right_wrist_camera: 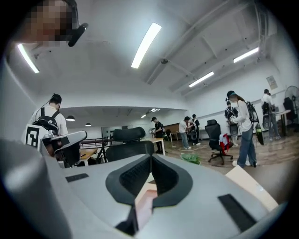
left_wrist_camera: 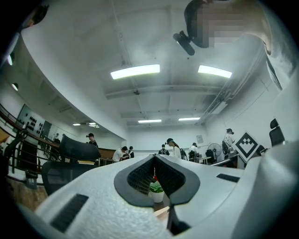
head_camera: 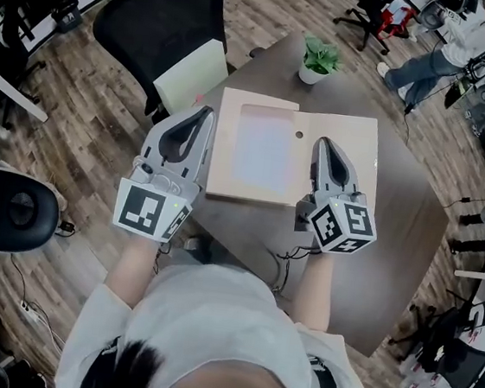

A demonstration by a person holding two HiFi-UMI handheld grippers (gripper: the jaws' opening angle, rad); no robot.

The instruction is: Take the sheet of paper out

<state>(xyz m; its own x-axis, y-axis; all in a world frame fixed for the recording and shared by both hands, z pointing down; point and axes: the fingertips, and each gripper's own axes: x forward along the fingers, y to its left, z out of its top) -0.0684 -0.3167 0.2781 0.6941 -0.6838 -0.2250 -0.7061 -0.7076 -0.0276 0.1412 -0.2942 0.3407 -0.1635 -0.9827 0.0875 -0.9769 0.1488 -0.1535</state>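
Note:
A tan folder (head_camera: 352, 149) lies open on the dark table (head_camera: 393, 249), and a pale sheet of paper (head_camera: 263, 152) rests in its left half. My left gripper (head_camera: 206, 113) hovers at the folder's left edge, its jaws meeting at the tips with nothing between them. My right gripper (head_camera: 325, 142) is over the folder's right half, just right of the sheet, shut and empty. In the left gripper view the closed tips (left_wrist_camera: 154, 158) frame a potted plant (left_wrist_camera: 156, 190). The right gripper view shows its closed tips (right_wrist_camera: 150, 157) with the tan folder (right_wrist_camera: 149, 184) below them.
A small potted plant (head_camera: 317, 60) stands at the table's far edge beyond the folder. A black office chair (head_camera: 163, 14) with a pale board (head_camera: 193, 74) leaning on it sits at the far left corner. Other chairs and people are at the back right.

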